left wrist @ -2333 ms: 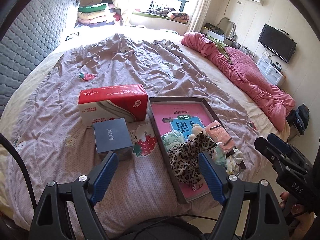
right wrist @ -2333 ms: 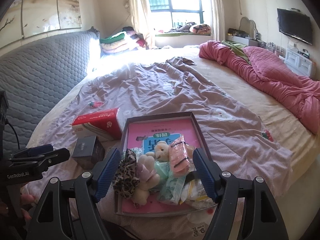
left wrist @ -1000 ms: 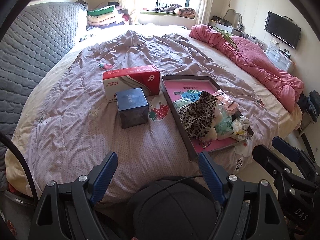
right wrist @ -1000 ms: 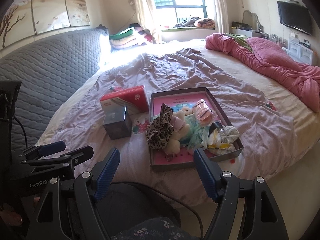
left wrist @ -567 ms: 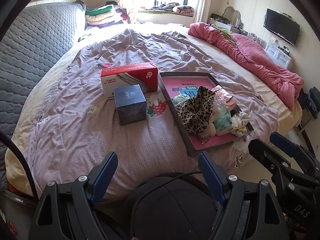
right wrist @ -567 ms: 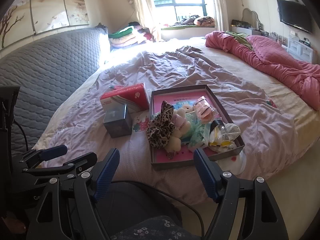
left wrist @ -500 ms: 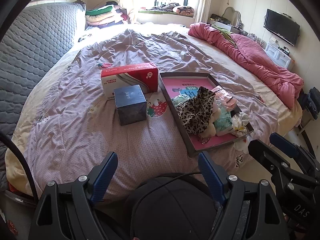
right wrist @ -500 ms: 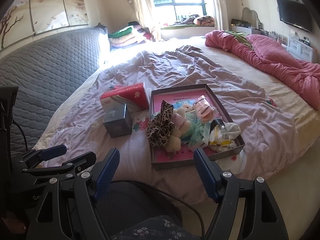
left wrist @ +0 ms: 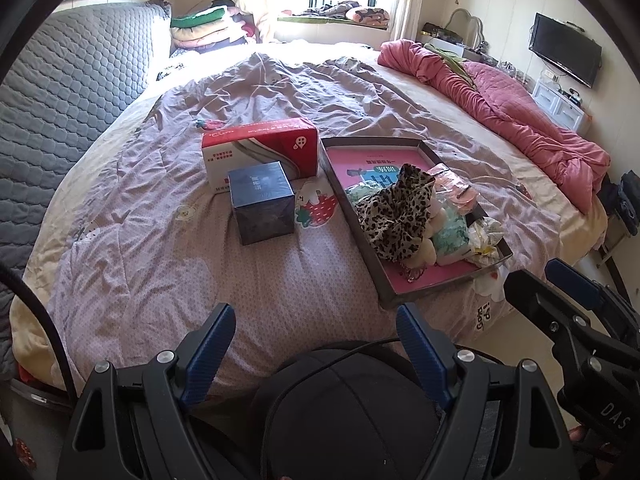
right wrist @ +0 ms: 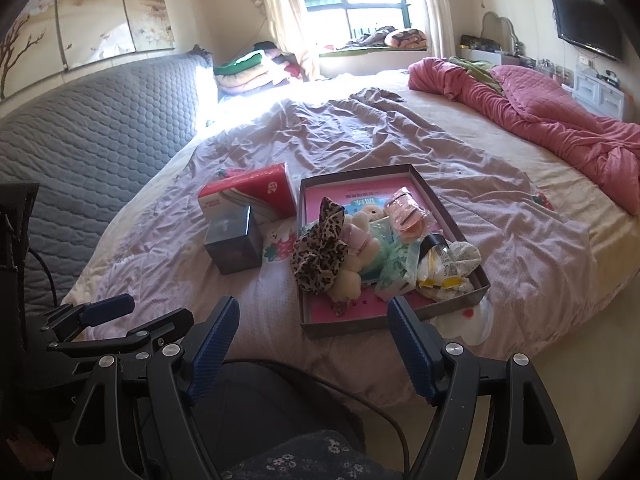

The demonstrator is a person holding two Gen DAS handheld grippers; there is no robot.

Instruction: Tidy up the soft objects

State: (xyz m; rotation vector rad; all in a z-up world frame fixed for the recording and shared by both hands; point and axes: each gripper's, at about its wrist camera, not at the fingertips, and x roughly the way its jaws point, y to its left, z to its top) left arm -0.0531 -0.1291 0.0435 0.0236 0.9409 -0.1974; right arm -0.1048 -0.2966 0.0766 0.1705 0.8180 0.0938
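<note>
Both claws hang back off the near edge of the bed [left wrist: 168, 248], each with its blue fingers spread wide and nothing between them. The left claw [left wrist: 316, 350] and the right claw [right wrist: 312, 340] sit side by side, well apart from everything on the quilt.

Ahead of them, a shallow dark tray [right wrist: 360, 326] lies flat on the lilac quilt, its long axis running away from the claws and slightly leftward toward the window. It is ahead and to the right of the left claw, almost straight ahead of the right one. Soft things are heaped in its nearer half: a leopard-print scrunchie [right wrist: 320, 252] at the left edge, a cream plush toy [right wrist: 356, 244] touching it, a pale green packet [right wrist: 394, 268] beside that, and a crumpled white and yellow wrapper [right wrist: 448, 268] at the right corner. A pink pouch [right wrist: 408, 212] lies further back.

Left of the tray stand a dark blue cube box [left wrist: 262, 202] and, just behind it, a red and white tissue box [left wrist: 260, 146]. A rumpled pink blanket [left wrist: 512, 108] lies far right.
</note>
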